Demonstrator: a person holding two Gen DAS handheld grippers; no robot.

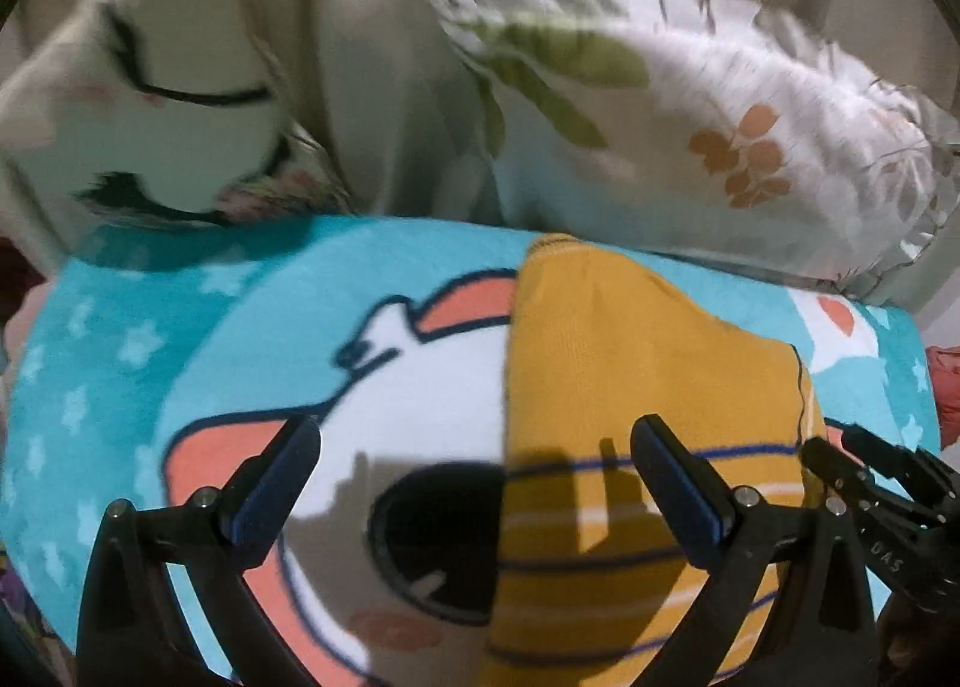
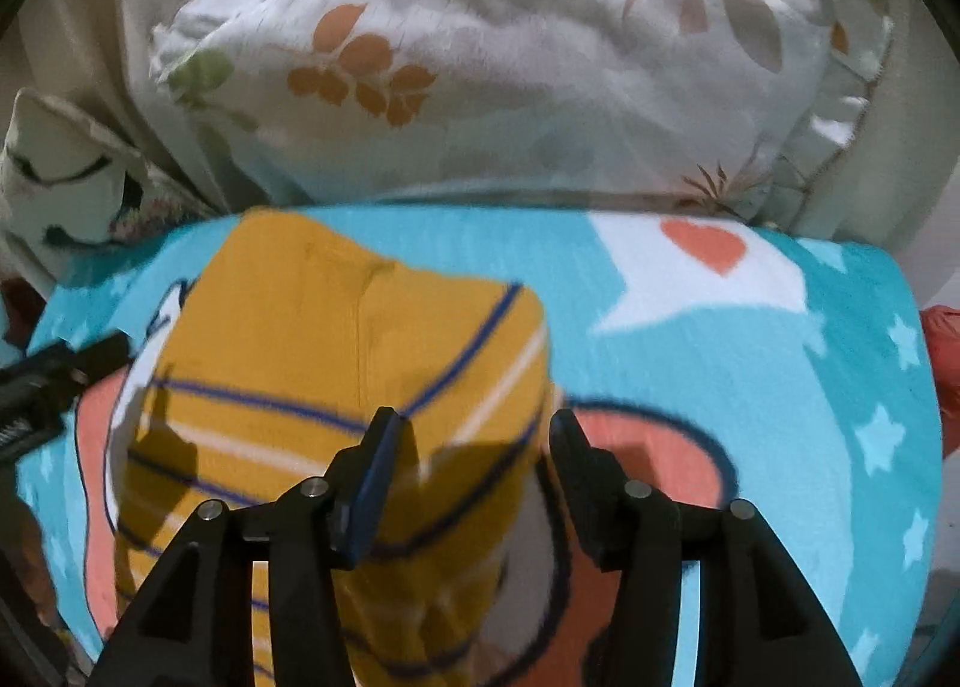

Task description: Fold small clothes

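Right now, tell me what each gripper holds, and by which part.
Nothing is held. The left gripper and right gripper both stand open above the yellow garment, pads off the cloth.

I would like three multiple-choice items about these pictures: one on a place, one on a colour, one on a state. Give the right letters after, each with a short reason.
1. Where does the mustard-yellow striped knit garment lie?
A. on the turquoise cartoon-print fleece blanket
B. on the white leaf-print pillow
C. on a wooden floor

2. What colour is the heart printed on the blanket?
A. green
B. coral orange
C. black

3. How does the left tool stand?
A. shut on the garment
B. shut on the pillow
C. open, holding nothing

Answers:
1. A, as blanket shows on all sides of the garment, while the pillow sits behind it.
2. B, as the heart sits coral orange in a white speech bubble.
3. C, as its fingers stand wide apart above the cloth with nothing pinched.
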